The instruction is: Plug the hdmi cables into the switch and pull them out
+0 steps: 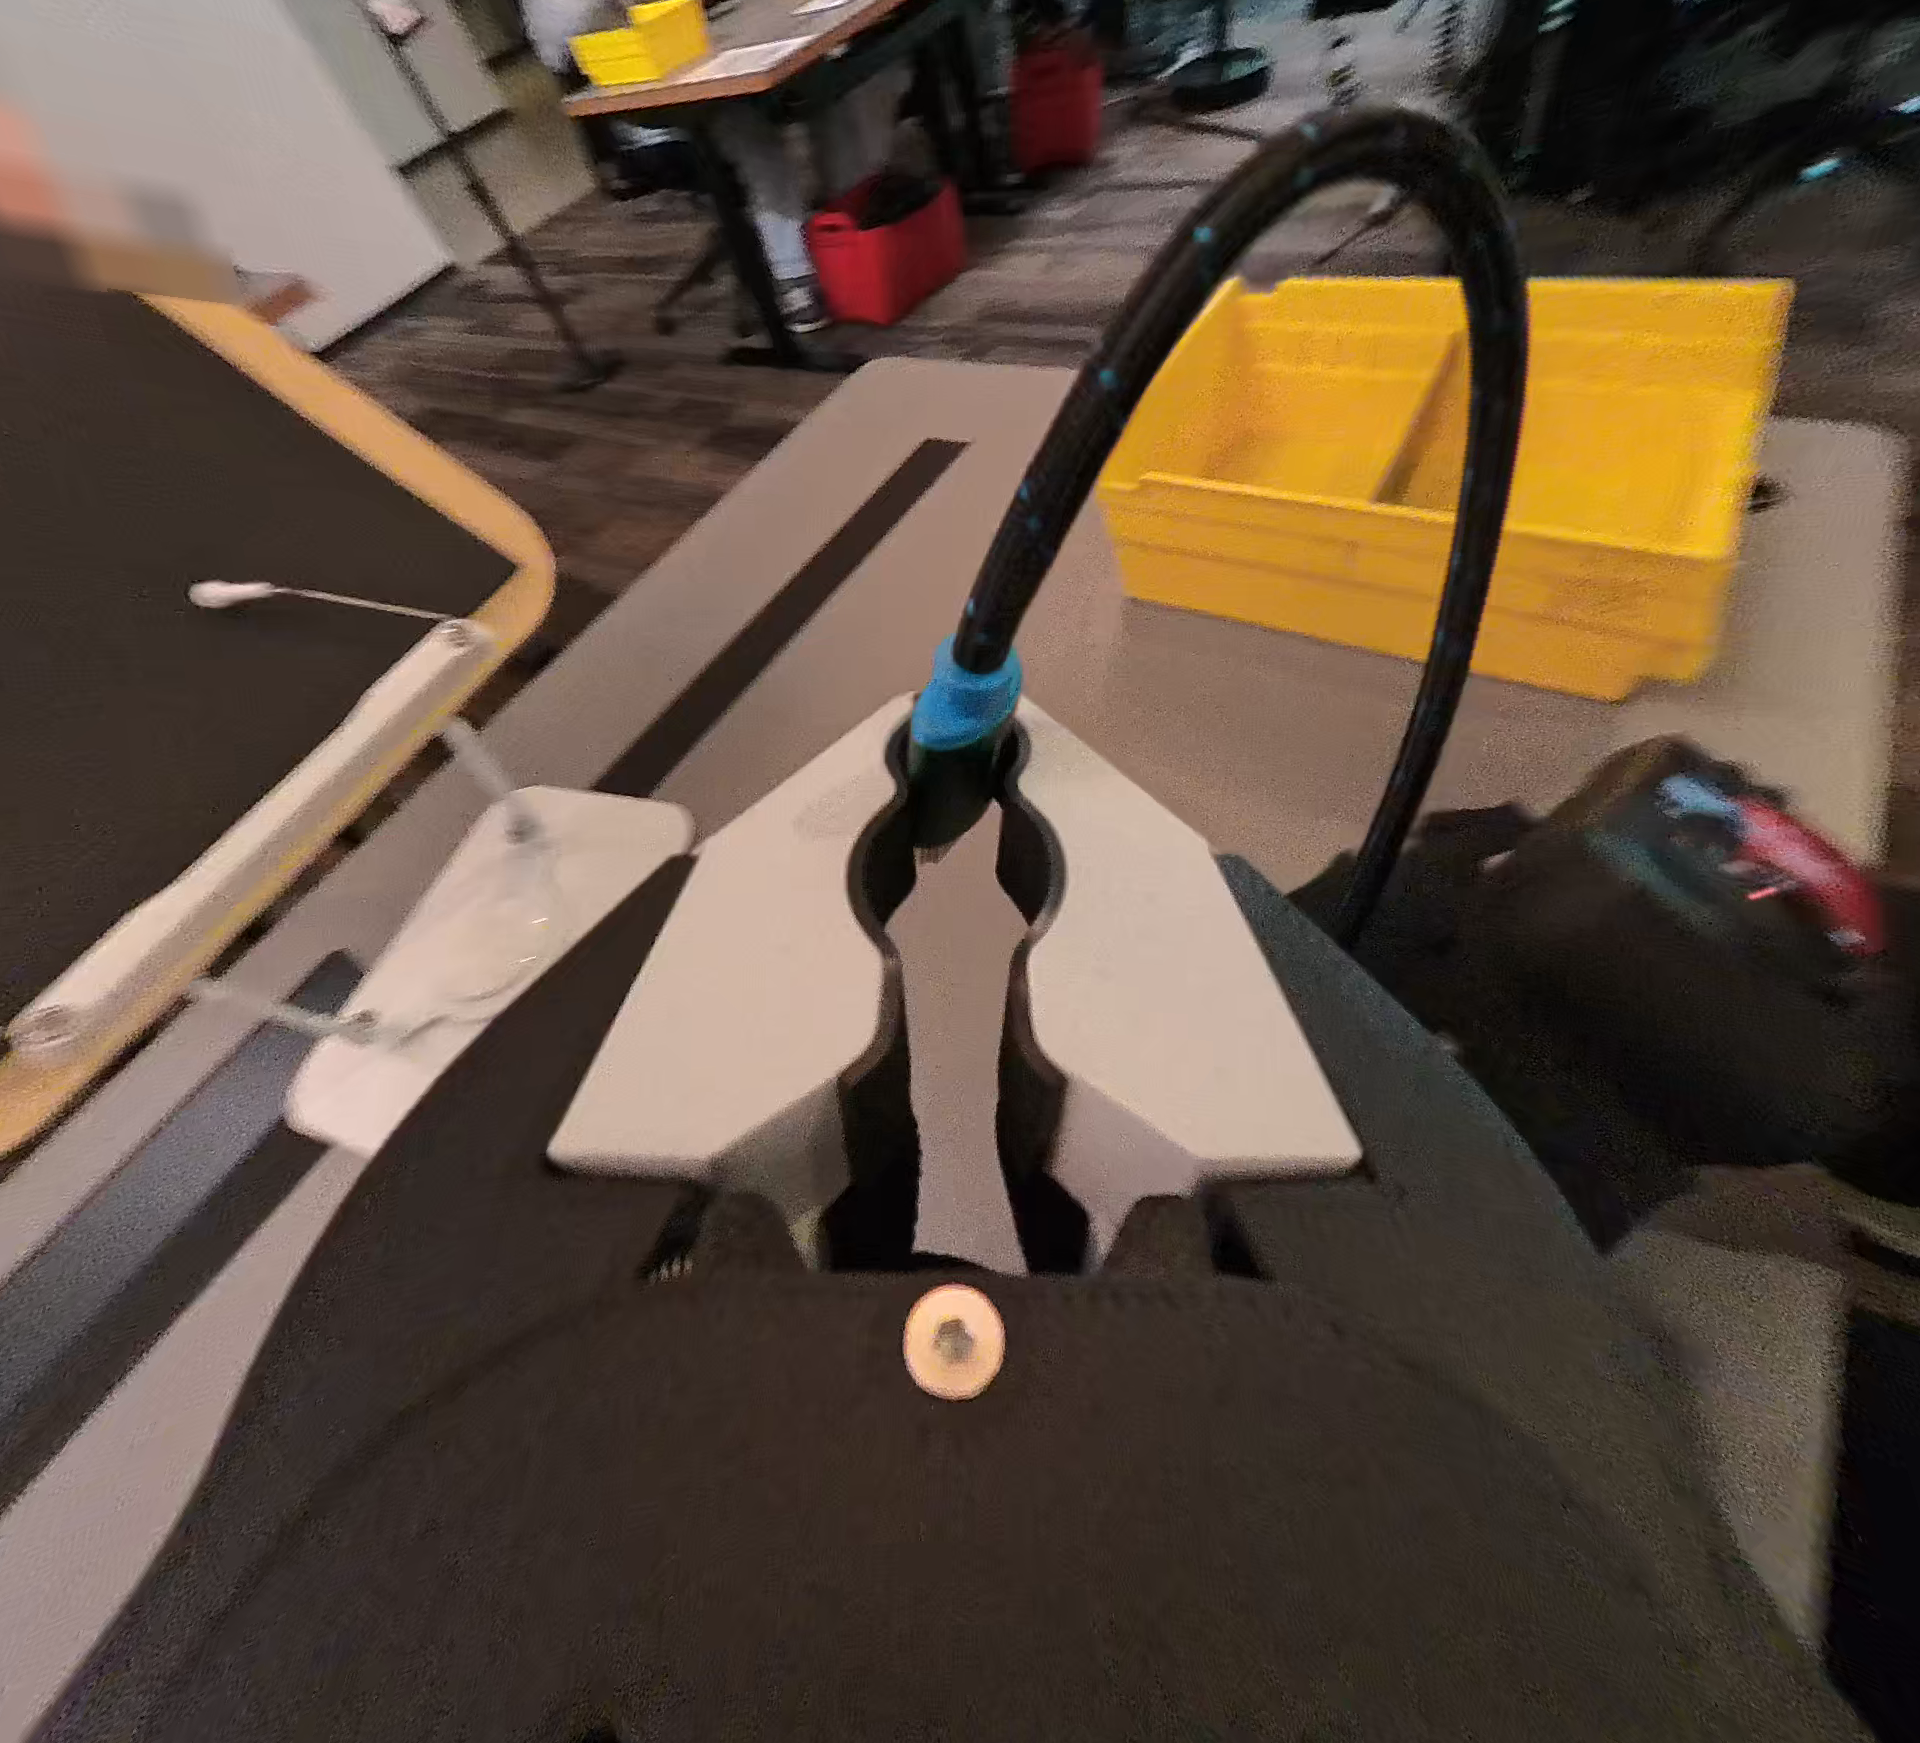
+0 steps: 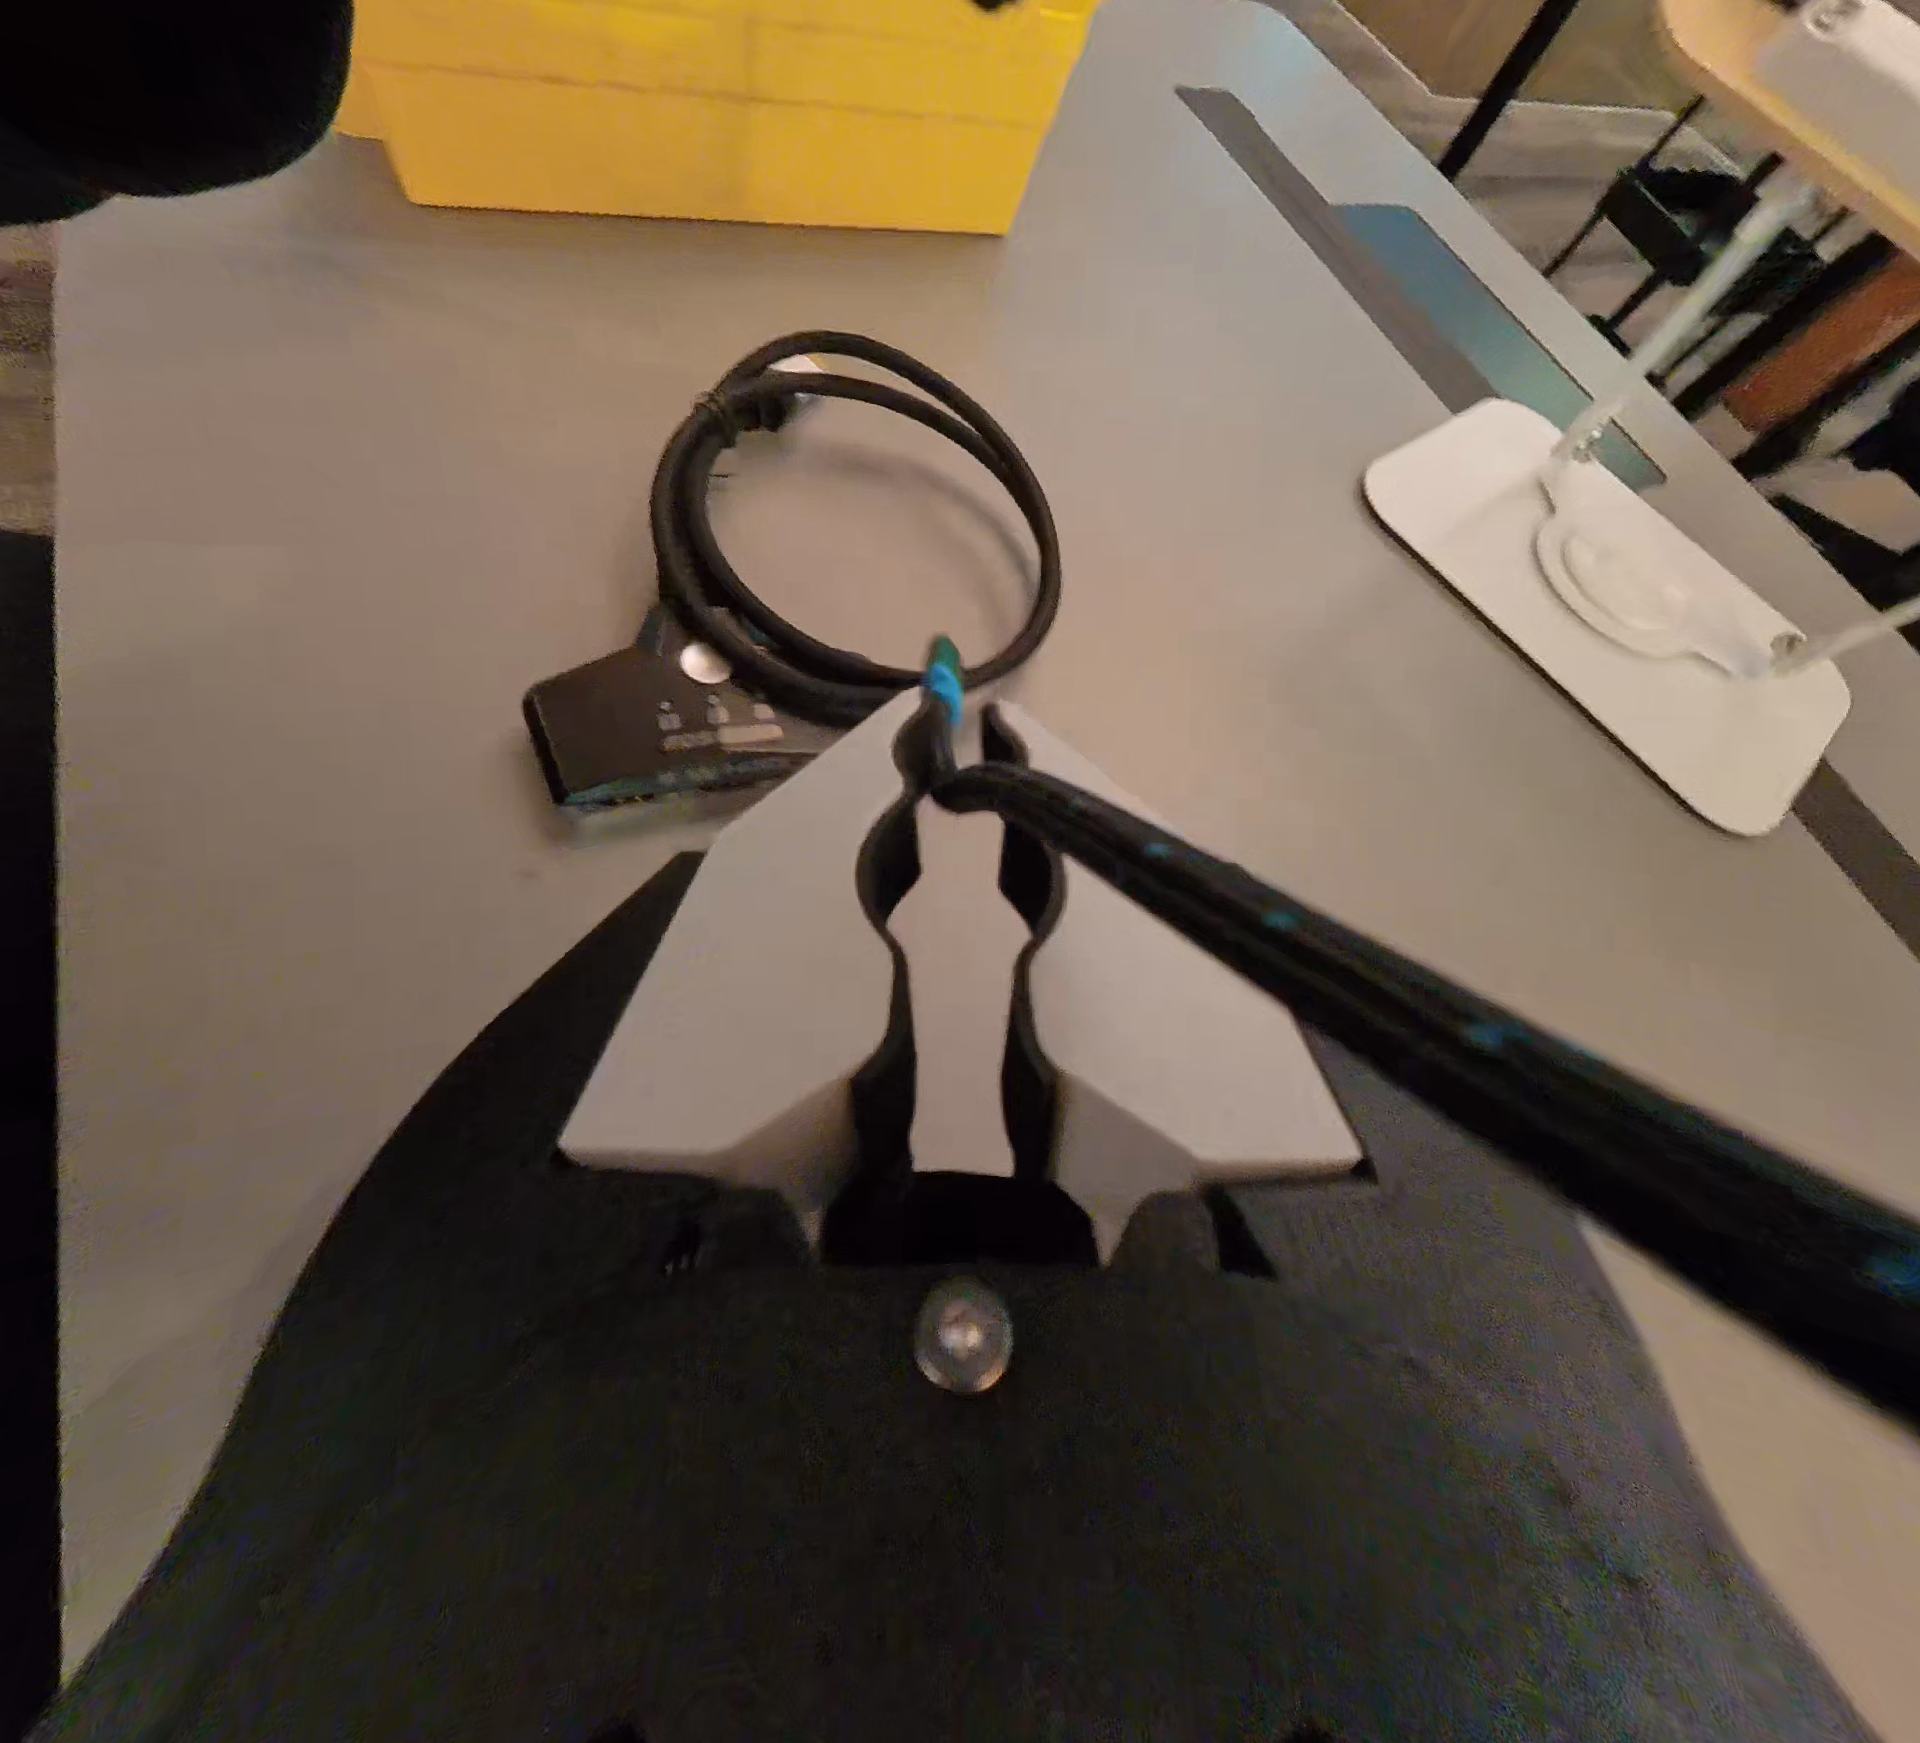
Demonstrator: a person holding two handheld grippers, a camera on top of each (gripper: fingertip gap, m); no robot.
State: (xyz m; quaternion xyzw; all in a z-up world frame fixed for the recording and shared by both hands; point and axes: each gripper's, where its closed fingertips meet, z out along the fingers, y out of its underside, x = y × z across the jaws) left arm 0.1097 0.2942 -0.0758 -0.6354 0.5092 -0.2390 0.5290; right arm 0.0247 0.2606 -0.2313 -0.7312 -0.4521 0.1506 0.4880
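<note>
The black HDMI cable (image 1: 1455, 405) with blue flecks wears a rough braided cloth sleeve. The flat black switch box (image 2: 665, 737) looks like glossy plastic. The yellow divided bin (image 2: 727, 83) is smooth plastic, on the matt grey table (image 2: 312, 446).

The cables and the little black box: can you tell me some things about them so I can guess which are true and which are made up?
1. The left tongs are clamped on a black cable beside its blue collar. True.
2. The right tongs are empty. False: they grip a cable end with a blue band.
3. The switch lies on the grey table. True.
4. The yellow bin sits on top of the switch. False: it stands farther back on the table, apart from it.
5. A coiled black cable lies by the switch. True.
</note>
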